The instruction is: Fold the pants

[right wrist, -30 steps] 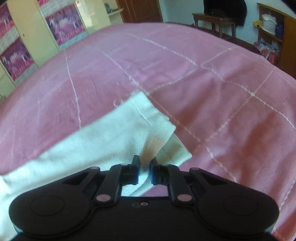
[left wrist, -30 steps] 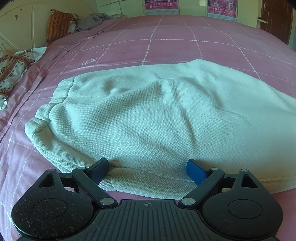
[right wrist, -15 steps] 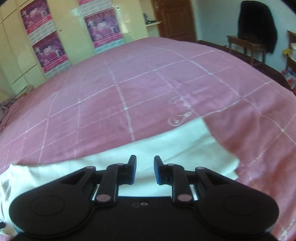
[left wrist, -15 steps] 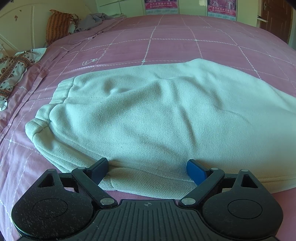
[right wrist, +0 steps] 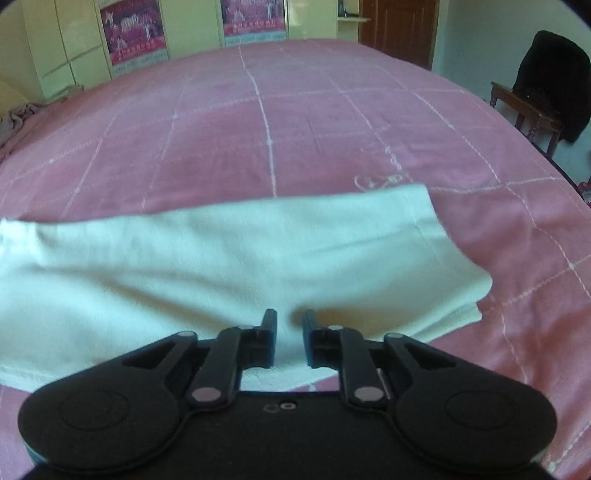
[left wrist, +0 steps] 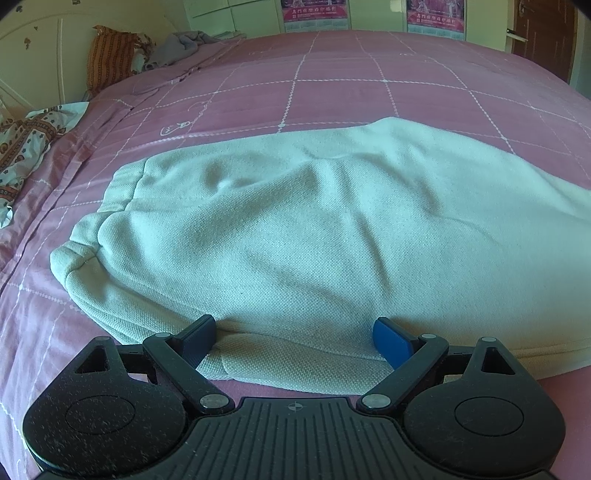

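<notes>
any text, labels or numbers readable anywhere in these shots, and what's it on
Nothing can be read for certain.
Posters on the cupboard doors, left wrist view: a line of white characters on a pink band, too small to read.
Posters in the right wrist view: print too blurred to read.
Bedspread: a small white stitched figure, a drawing, no letters.
Pants: no label or print visible.

The pants (left wrist: 314, 236) lie across the bed (left wrist: 369, 85) (pillow (left wrist: 110, 55) behind, left).
</notes>
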Demonstrator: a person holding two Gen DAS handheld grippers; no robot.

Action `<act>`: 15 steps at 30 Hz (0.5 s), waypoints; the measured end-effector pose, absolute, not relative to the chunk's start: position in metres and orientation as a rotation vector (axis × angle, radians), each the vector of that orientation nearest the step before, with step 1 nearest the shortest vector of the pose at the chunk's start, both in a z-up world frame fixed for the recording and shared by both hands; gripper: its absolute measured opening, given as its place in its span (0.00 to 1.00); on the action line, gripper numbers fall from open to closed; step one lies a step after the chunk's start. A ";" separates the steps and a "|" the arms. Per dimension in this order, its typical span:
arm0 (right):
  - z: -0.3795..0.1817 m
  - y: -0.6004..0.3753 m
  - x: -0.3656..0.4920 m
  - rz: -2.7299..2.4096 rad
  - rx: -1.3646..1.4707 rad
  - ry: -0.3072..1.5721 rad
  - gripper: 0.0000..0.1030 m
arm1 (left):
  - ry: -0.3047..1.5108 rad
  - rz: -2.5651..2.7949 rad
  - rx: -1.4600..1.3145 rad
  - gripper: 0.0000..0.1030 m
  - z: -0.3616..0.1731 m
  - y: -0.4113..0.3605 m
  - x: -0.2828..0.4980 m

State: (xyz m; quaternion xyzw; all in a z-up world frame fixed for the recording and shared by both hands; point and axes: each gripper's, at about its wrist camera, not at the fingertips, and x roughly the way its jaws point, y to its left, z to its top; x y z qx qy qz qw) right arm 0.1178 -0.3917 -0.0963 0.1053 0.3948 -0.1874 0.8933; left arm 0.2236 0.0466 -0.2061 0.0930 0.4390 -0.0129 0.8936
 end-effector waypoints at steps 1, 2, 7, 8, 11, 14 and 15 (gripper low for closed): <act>-0.091 -0.387 0.121 -0.362 0.224 0.801 0.19 | 0.910 -0.027 0.195 0.89 -0.206 0.046 0.223; -0.089 -0.380 0.125 -0.340 0.217 0.797 0.19 | 0.910 -0.028 0.197 0.89 -0.206 0.046 0.223; -0.114 -0.343 0.155 -0.261 0.091 0.899 0.17 | 0.909 -0.041 0.206 0.89 -0.205 0.047 0.219; -0.121 -0.346 0.154 -0.284 0.069 0.903 0.17 | 0.909 -0.042 0.206 0.89 -0.204 0.047 0.219; -0.112 -0.377 0.141 -0.368 0.210 0.868 0.19 | 0.910 -0.041 0.208 0.89 -0.204 0.047 0.219; -0.092 -0.420 0.105 -0.477 0.347 0.792 0.33 | 0.911 -0.034 0.205 0.89 -0.204 0.046 0.220; -0.088 -0.435 0.093 -0.511 0.389 0.778 0.35 | 0.909 -0.033 0.206 0.89 -0.204 0.045 0.219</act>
